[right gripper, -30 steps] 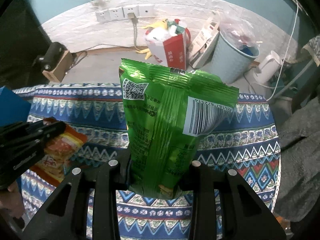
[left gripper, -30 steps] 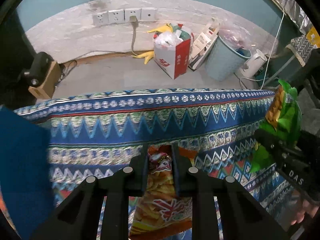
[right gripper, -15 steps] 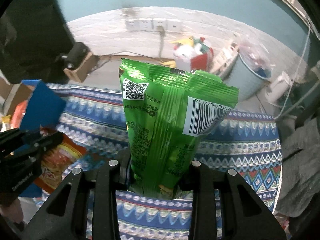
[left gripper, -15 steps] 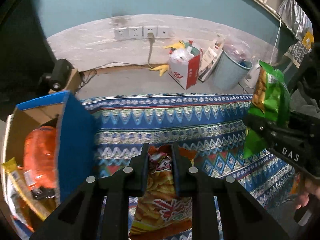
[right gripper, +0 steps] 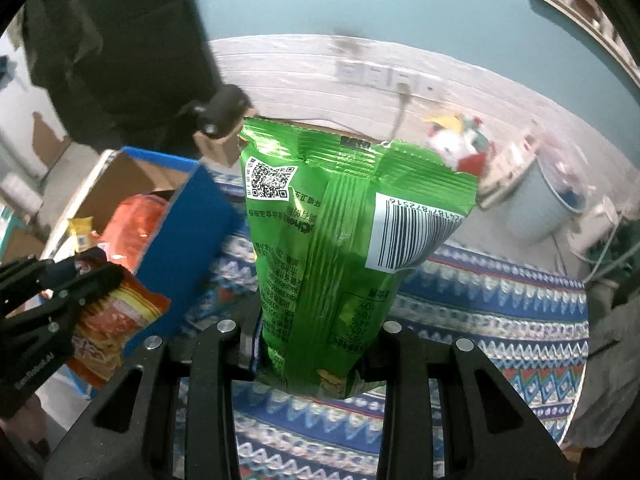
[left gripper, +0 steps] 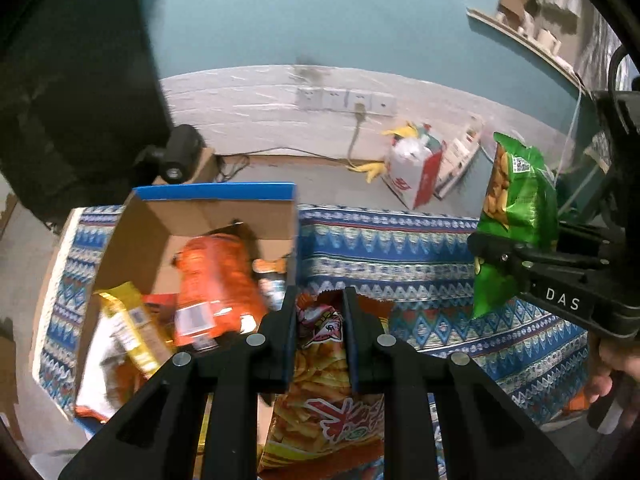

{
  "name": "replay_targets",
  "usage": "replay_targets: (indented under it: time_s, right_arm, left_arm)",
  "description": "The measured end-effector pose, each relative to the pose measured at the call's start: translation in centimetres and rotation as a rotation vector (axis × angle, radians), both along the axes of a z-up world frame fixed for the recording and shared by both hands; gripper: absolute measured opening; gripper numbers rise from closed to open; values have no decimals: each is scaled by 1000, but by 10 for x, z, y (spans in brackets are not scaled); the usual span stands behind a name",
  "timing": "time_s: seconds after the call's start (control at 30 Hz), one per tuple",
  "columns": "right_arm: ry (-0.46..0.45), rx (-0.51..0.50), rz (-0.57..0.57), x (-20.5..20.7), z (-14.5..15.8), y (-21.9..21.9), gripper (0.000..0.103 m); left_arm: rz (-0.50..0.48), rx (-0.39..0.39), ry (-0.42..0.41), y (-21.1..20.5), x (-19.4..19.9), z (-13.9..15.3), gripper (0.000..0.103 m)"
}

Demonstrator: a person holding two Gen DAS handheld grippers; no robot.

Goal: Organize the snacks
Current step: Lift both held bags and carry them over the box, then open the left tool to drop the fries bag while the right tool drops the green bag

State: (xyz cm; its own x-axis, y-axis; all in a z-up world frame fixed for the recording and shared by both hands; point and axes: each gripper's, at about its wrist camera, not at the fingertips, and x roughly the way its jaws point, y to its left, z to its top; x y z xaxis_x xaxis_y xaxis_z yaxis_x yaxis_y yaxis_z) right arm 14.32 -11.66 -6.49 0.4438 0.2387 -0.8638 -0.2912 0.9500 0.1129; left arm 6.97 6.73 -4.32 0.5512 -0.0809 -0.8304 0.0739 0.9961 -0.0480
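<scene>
Left gripper (left gripper: 319, 312) is clamping 1 orange chip bag (left gripper: 320, 392); right gripper (right gripper: 316, 344) is gripping 1 green snack bag (right gripper: 340, 240) (both beside the cardboard box (left gripper: 208, 216)).

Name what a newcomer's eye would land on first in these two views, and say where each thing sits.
First, the green snack bag, upright in the right gripper, filling the right wrist view. Next, the orange chip bag pinched in the left gripper. To its left, the blue-edged cardboard box on the patterned cloth already holds snacks.

"DAS" is printed on the right gripper (left gripper: 486, 258); barcode digits, mirrored and only partly legible, are seen on the green snack bag (right gripper: 340, 248).
</scene>
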Motion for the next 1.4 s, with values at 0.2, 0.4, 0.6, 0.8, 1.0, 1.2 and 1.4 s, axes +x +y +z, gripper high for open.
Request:
replay_targets:
  time_s: [0.2,0.4,0.6,0.8,1.0,1.2,1.4]
  right_arm:
    - [-11,6,73,-7,10,43,31]
    - [-9,14,134,-8,12,80,31]
    - [-3,33,185,-7,15,114,31]
    - [-2,38,246,-3,19,146,31]
    - [20,37,315,0,15,172,31]
    - [47,47,352,8,7,192,31]
    - [60,85,392,13,10,210,47]
  left_arm:
    - [48,31,-11,33,-10,1,20]
    - [86,44,5,61,-16,-9,20]
    - [123,50,40,79,-24,-20,26]
    - [183,70,14,103,-30,-18,54]
    - [260,27,-7,130,-35,-7,60]
    - [299,41,-25,141,-39,-1,65]
    - [311,36,-17,146,-42,-3,66]
